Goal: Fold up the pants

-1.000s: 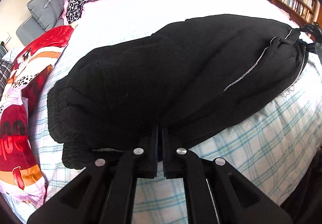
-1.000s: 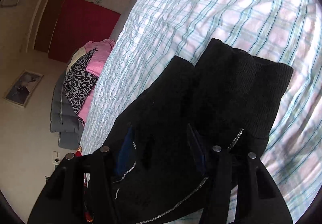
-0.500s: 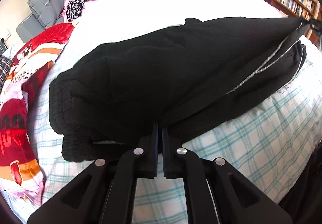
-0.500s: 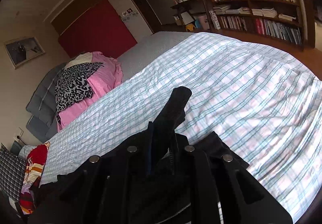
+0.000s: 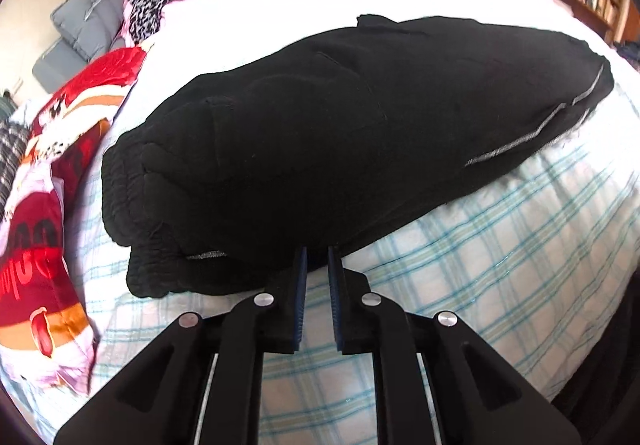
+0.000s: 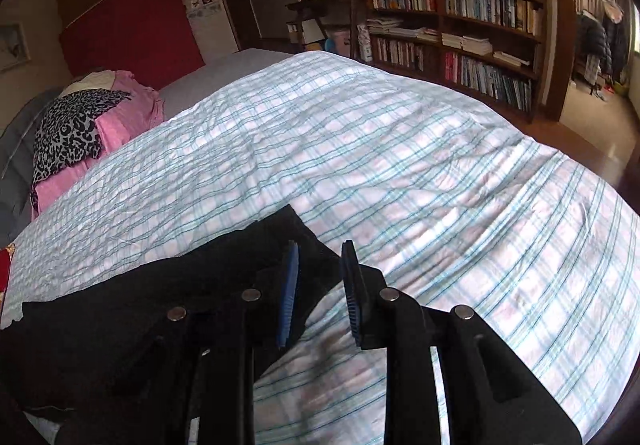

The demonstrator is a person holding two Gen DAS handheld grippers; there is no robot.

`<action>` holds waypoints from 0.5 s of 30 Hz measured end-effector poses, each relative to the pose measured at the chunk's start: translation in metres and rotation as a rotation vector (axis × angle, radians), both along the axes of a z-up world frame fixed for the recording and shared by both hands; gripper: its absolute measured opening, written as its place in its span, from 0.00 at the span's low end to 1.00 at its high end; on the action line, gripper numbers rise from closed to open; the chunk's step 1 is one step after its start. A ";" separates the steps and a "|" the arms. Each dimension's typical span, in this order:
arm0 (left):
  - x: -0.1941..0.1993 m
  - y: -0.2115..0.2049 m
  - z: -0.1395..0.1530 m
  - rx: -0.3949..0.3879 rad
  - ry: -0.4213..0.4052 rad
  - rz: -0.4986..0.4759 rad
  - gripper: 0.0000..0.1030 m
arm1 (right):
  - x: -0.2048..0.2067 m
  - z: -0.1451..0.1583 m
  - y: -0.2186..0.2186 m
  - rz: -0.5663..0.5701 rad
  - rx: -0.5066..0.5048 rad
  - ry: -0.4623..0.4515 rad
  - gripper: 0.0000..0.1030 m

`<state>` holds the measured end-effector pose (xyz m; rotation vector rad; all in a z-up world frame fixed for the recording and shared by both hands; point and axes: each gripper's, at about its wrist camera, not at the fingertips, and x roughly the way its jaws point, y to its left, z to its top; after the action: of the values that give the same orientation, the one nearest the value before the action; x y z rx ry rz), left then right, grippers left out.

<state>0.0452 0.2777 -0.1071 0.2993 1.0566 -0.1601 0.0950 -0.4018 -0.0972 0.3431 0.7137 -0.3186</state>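
The black pants lie folded in a long bundle across the checked bedsheet, waistband end toward the red patterned pillow, with a thin silver seam line showing along the near edge. In the right wrist view the same pants occupy the lower left, one corner reaching out onto the sheet.

The left gripper points steeply down at the near edge of the bundle. Its jaws have just been opening and now stand a narrow gap apart; the fingertips touch the hem of the cloth, but whether any fabric is still between them cannot be told.

The right gripper is raised above the far corner of the pants and angled moderately downward. Its jaws have just been opening and stand apart with a clear gap; nothing is pinched, the blue pads being free of the cloth beneath.

Beyond the bed lie a leopard-print cloth on a pink heap, and a bookshelf against the wall.
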 end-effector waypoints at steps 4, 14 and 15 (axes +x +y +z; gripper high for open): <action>-0.003 0.002 0.022 -0.091 -0.050 0.040 0.10 | 0.019 -0.001 0.047 0.153 0.006 0.010 0.44; 0.016 0.022 -0.016 0.000 -0.002 0.141 0.19 | 0.031 -0.066 0.043 0.077 -0.127 0.267 0.71; 0.014 0.029 -0.022 -0.004 0.005 0.157 0.20 | 0.028 -0.068 0.038 0.056 -0.138 0.285 0.75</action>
<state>0.0594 0.3066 -0.1291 0.2110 1.0797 -0.0222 0.1231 -0.3643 -0.1656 0.1471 0.9739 -0.3654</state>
